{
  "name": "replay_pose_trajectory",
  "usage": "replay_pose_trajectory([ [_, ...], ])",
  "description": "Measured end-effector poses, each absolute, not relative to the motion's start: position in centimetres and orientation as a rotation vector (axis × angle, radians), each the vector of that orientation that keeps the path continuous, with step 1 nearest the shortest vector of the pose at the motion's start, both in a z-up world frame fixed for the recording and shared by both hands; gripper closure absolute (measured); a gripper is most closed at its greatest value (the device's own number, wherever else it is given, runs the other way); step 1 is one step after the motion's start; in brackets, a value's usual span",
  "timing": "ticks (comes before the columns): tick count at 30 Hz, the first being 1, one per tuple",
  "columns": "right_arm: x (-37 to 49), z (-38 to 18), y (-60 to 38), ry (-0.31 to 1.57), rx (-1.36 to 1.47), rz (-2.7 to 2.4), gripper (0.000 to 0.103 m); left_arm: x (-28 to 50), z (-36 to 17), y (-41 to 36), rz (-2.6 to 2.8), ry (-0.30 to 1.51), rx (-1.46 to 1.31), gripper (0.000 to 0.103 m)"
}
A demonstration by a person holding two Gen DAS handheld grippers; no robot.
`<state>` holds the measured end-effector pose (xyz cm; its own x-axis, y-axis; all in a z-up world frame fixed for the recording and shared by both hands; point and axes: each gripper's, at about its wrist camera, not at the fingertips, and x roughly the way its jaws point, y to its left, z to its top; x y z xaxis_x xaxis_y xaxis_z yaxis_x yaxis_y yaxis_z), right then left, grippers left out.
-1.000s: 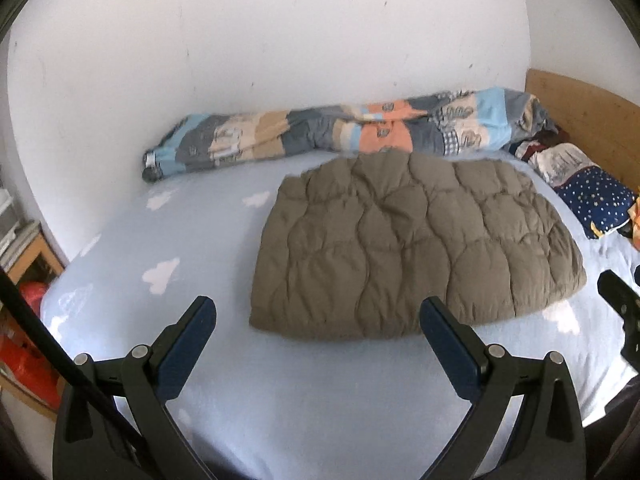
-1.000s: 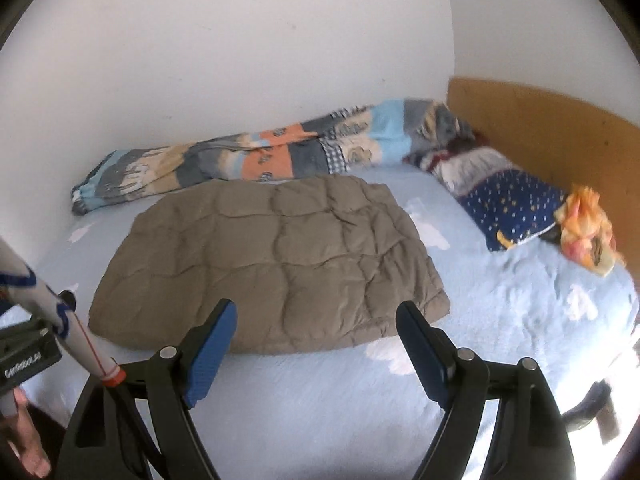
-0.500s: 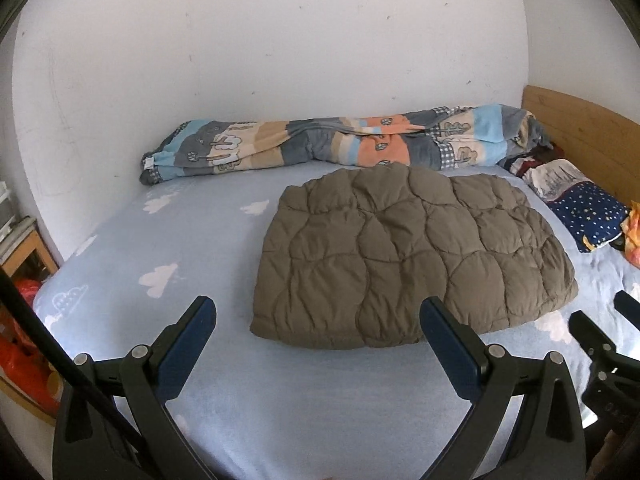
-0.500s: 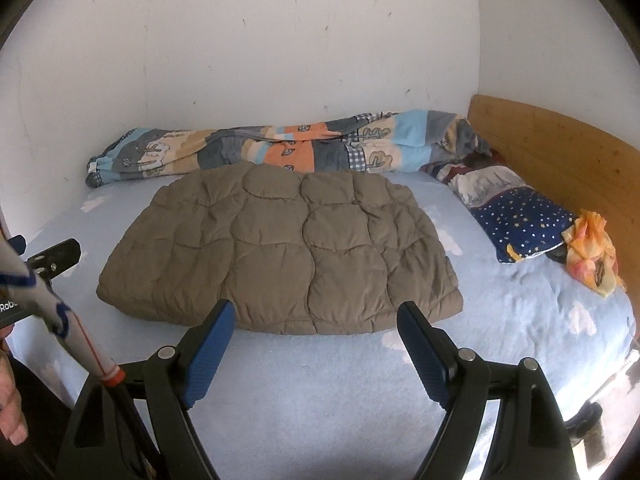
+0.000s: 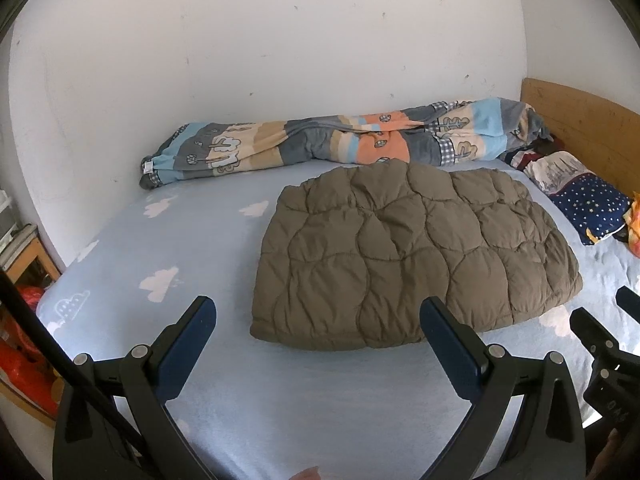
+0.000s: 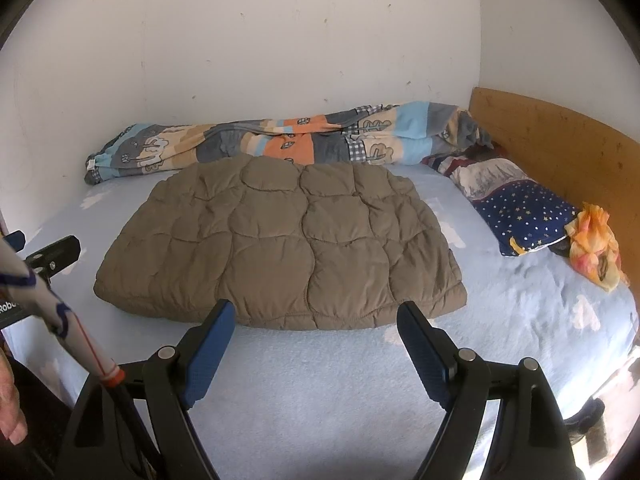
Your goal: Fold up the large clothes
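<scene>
Folded quilted jacket (image 5: 412, 256) lies as before; both grippers' jaws remain spread

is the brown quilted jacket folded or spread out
Folded: the brown quilted jacket lies as a compact, thick rectangle on the bed, with no sleeves showing and layered edges at its near right corner.

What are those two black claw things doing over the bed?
A person holds a gripper in each hand, both above the light blue cloud-print bed sheet. The left gripper and right gripper are open, fingers apart and holding nothing. Just beyond them lies the brown quilted puffy jacket, already folded into a flat bundle. A rolled striped blanket lies along the wall behind it.
</scene>
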<state>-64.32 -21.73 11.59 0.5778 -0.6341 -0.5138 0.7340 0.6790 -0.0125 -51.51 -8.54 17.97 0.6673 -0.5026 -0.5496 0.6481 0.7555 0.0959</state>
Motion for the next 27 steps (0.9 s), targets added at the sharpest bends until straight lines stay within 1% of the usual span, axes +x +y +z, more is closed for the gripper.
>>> replay_pose_trajectory([
  [10,-64.5,12.3,-20.6,0.465,0.167,-0.814,0.016,-52.2,17.9,-8.6,-0.65,0.504,0.317,0.001],
  [27,-64.5,11.9,-20.6,0.479,0.176,-0.809,0.016,-52.2,17.8,-8.9,-0.624,0.526,0.339,0.001],
])
